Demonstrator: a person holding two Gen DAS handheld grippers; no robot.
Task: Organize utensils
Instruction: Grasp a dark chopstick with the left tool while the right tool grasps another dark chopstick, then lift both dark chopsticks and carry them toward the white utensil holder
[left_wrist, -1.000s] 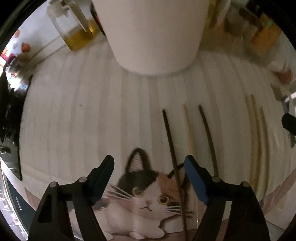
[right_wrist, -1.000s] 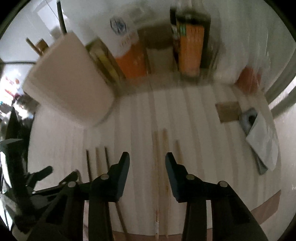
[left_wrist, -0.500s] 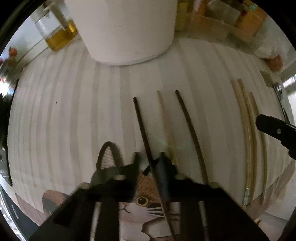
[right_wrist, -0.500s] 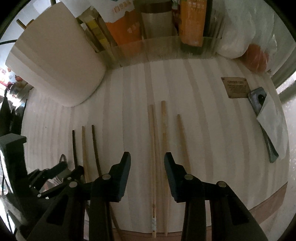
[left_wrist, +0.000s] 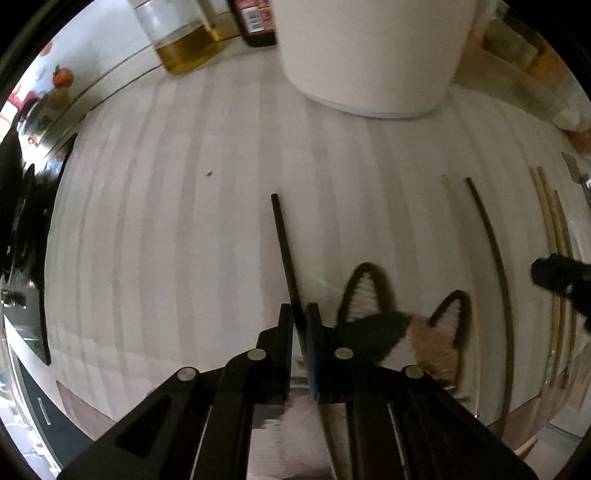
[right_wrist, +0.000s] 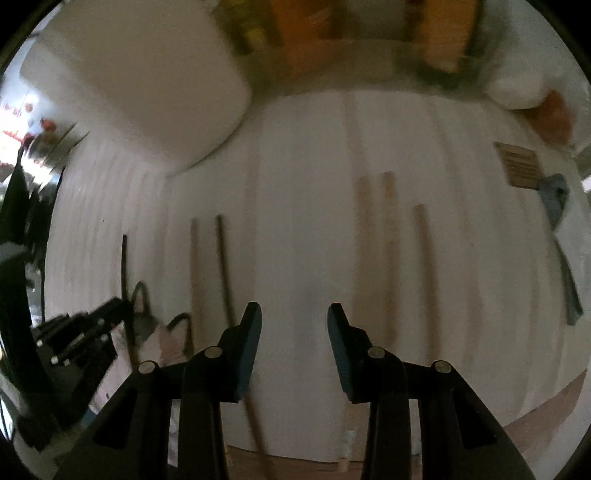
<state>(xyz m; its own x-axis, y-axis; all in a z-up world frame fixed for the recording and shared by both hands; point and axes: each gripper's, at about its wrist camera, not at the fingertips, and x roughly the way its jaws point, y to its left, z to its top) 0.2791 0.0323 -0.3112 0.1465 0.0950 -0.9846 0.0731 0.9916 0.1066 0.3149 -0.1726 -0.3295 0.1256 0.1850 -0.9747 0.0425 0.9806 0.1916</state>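
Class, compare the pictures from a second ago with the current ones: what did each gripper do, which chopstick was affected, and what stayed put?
The left gripper closed from wide open onto the black chopstick and has shifted it leftward, away from the pale chopstick and brown chopstick beside it. The right gripper stayed open and took nothing. The three light chopsticks and the white container remain in place.
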